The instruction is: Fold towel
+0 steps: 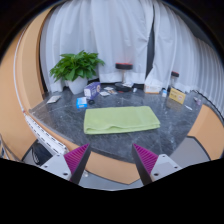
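Observation:
A light green towel [121, 120] lies flat on the dark marbled tabletop [70, 118], folded into a neat rectangle. My gripper [112, 159] is held back from the table, short of its wooden front edge [110, 163], with the towel well beyond the fingers. The two fingers with magenta pads [77, 157] stand wide apart and nothing is between them.
A potted green plant [76, 66] stands at the back left of the table. Small boxes and items [88, 94] sit near it, and a few more objects [176, 95] at the back right. White curtains hang behind. A keyboard-like white strip [45, 131] lies along the left edge.

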Tool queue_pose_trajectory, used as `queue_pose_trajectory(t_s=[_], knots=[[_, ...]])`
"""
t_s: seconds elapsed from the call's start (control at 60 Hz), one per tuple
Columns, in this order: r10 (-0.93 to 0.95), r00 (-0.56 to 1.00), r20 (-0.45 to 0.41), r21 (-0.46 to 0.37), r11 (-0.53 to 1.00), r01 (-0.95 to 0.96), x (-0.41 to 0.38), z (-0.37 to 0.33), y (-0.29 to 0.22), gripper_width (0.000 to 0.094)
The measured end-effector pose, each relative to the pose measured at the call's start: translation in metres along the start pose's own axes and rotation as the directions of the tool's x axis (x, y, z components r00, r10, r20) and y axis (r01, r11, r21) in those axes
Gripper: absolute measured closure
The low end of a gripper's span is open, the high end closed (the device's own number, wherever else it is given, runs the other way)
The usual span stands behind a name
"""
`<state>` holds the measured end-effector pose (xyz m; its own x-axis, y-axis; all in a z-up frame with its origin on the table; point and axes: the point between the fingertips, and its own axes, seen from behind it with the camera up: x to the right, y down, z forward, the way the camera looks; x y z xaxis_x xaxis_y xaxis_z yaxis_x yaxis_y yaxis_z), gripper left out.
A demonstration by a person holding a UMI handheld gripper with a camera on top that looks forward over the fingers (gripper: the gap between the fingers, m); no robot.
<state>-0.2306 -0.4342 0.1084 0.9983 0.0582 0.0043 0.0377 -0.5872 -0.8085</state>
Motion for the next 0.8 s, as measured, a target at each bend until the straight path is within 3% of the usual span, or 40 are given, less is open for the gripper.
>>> queue_pose_trajectory(t_s=[0.283, 0.483, 0.517, 0.6, 0.7, 0.8], knots=[[-0.082, 0.995, 0.057, 0.036, 0.996, 0.08, -0.11, 0.157, -0.061, 0.0086], [-0.151, 0.988, 0.016, -0.05, 0.987, 0.151, -0.115, 0.25, -0.051, 0.0143], [-0.151, 0.989, -0.001, -0.07, 0.986, 0.15, -0.111, 0.259, -0.047, 0.0202], [-0.209, 0.976, -0.06, -0.072, 0.976, 0.205, -0.096, 0.27, -0.049, 0.0526], [-0.321, 0.946, -0.049, -0.061, 0.946, 0.318, -0.096, 0.275, -0.051, 0.0802], [-0.294, 0.956, -0.006, -0.051, 0.955, 0.293, -0.098, 0.278, -0.056, 0.0858]])
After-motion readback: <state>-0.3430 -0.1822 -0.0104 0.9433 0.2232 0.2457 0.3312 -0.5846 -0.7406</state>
